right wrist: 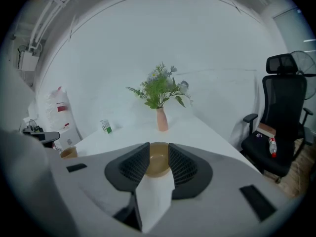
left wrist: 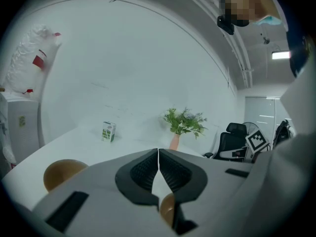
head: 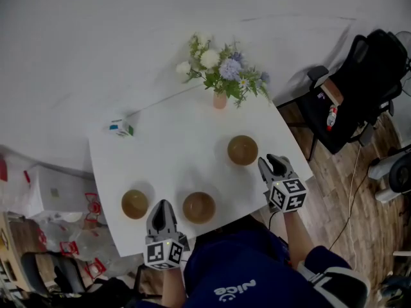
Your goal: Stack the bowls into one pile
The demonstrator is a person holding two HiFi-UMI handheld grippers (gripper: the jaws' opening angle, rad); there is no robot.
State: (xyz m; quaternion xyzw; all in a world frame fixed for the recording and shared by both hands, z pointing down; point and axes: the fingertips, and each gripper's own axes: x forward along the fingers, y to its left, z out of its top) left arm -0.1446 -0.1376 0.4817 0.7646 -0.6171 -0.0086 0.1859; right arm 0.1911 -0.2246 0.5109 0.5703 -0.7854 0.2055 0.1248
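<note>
White table (head: 173,140), wooden floor (head: 334,191); left gripper (head: 162,205) jaws closed empty, right gripper (head: 271,164) jaws apart, empty.

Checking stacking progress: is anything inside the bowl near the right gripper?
In the head view the bowl shows a bare brown interior, with no bowl nested in it. In the right gripper view its bottom is mostly hidden behind its own near wall.
</note>
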